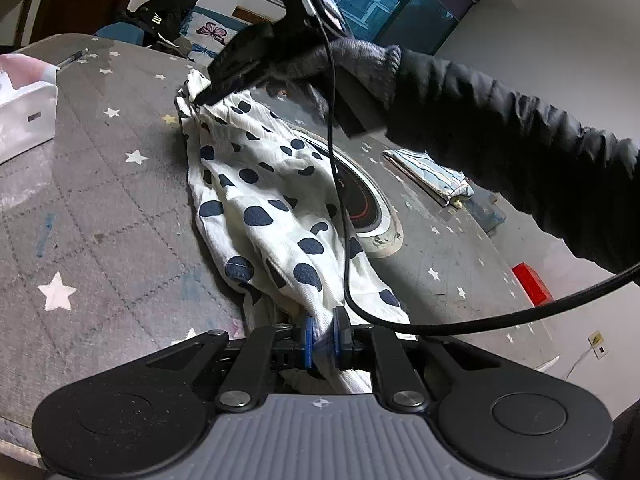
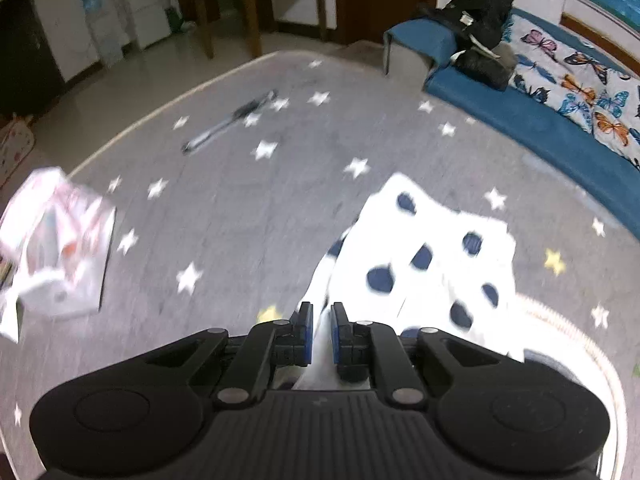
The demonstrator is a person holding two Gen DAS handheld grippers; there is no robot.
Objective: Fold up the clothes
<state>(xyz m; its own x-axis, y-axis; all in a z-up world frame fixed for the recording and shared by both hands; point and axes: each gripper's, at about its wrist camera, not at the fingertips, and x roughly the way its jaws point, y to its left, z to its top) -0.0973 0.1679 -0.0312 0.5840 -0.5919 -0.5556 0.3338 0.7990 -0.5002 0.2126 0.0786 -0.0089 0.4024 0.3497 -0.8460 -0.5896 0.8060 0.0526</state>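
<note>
A white garment with dark blue spots (image 1: pixel 264 200) lies stretched along the grey star-patterned table cover (image 1: pixel 100 208). My left gripper (image 1: pixel 323 334) is shut on its near end, cloth bunched between the blue pads. My right gripper (image 1: pixel 204 98), held by a gloved hand, pinches the garment's far end in the left wrist view. In the right wrist view the right gripper (image 2: pixel 321 328) is shut on a fold of the spotted garment (image 2: pixel 424 256), which spreads out to the right ahead of it. That view is blurred.
A white box (image 1: pixel 24 120) stands at the table's left; it also shows in the right wrist view (image 2: pixel 60 256). A pen (image 2: pixel 228 122) lies far on the table. A round inset cooktop (image 1: pixel 360 200), a folded striped cloth (image 1: pixel 428 174) and a red object (image 1: pixel 532 284) lie to the right. A butterfly-print bed (image 2: pixel 560 88) is beyond.
</note>
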